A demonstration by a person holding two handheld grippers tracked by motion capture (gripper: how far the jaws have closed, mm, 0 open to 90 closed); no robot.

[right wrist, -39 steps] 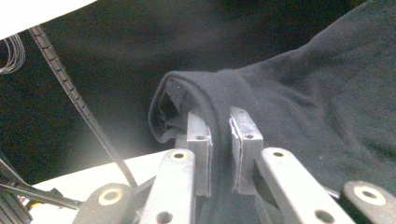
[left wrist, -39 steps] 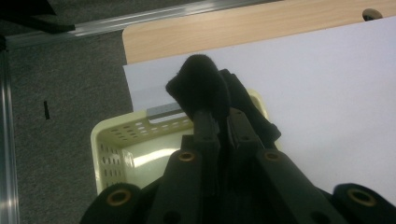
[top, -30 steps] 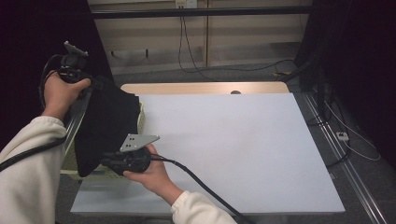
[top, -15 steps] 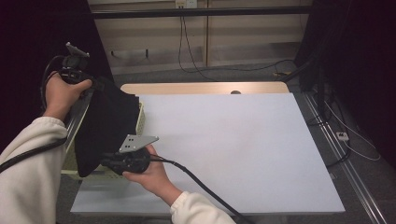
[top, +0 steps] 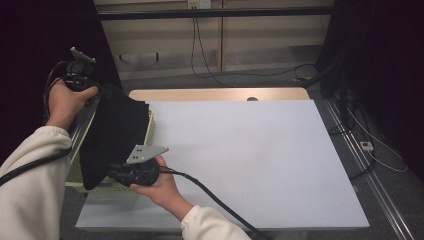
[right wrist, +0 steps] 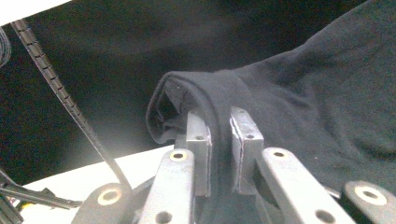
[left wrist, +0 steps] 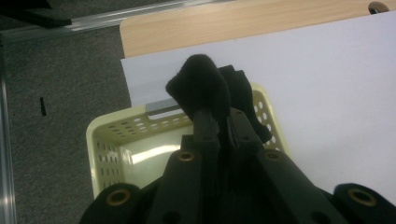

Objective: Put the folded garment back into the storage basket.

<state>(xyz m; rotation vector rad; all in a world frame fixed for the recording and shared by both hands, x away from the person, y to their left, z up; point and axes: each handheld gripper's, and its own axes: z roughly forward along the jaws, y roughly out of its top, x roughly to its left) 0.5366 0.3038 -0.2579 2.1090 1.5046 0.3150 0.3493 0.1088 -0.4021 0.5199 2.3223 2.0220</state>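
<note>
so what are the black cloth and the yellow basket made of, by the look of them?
Black cloth: looks like soft matte knit fabric, maybe cotton jersey; it folds and bunches where the left gripper and the right gripper pinch it.
Basket: seemingly moulded plastic, pale yellow with a slight gloss; its walls are rigid, with regular punched holes.

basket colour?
Pale yellow, perforated walls; the basket shows best in the left gripper view, under the black cloth.
</note>
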